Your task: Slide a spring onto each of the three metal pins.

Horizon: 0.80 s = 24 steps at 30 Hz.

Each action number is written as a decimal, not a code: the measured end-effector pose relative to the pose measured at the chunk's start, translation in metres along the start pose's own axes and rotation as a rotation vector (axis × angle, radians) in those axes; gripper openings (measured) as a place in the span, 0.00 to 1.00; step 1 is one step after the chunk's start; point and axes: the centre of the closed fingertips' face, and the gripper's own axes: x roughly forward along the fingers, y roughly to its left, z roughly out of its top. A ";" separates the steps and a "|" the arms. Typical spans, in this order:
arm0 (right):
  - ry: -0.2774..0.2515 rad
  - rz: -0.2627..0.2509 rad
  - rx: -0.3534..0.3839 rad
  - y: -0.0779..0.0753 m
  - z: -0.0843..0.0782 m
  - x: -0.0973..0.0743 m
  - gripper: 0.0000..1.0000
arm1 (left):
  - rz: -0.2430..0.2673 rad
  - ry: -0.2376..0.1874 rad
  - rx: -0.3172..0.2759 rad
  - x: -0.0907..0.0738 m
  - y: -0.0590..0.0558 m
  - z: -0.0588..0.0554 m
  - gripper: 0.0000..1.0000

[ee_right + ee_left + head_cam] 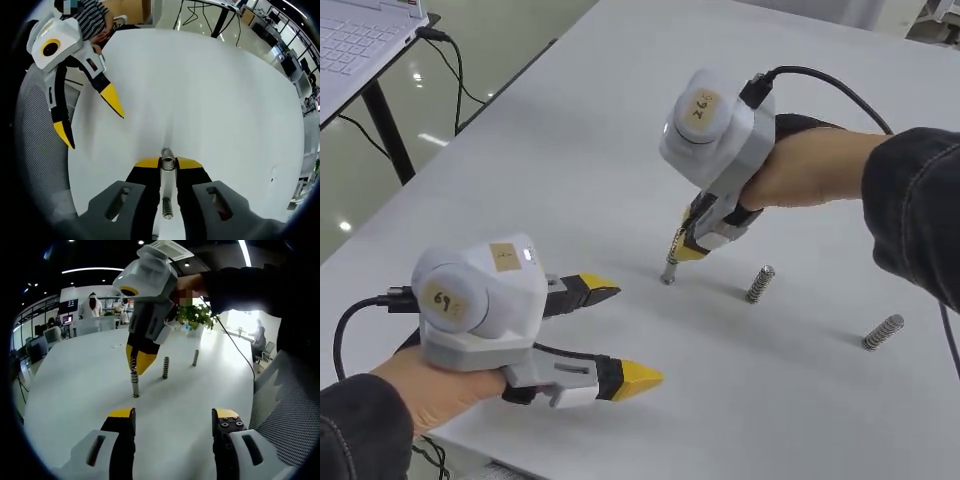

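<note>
The right gripper points steeply down at the smooth, matte white bench. Its black fingers with yellow wedge tips are pinched together on a thin spring of tightly coiled bright wire. The spring hangs upright straight above a slim, shiny metal pin that stands on the bench. The spring's lower end meets the pin's top, but how far it is threaded on cannot be told.

To the right, well apart from each other, a second spring and a third spring stand on the bench as ribbed grey cylinders. Whether a pin sits inside either is unclear.

The left gripper is held low near the bench's front edge. Its fingers are spread wide and hold nothing, and they aim toward the pin. A white laptop lies on a neighbouring table.
</note>
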 end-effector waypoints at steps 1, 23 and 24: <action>0.004 0.000 0.002 0.000 -0.002 0.000 0.12 | 0.000 0.000 -0.001 0.000 0.000 0.000 0.60; 0.067 0.012 0.046 0.008 -0.035 0.003 0.13 | -0.010 0.004 0.005 0.003 -0.002 0.000 0.60; 0.068 0.014 0.049 0.007 -0.036 0.005 0.13 | -0.011 0.005 0.005 0.003 -0.002 0.000 0.59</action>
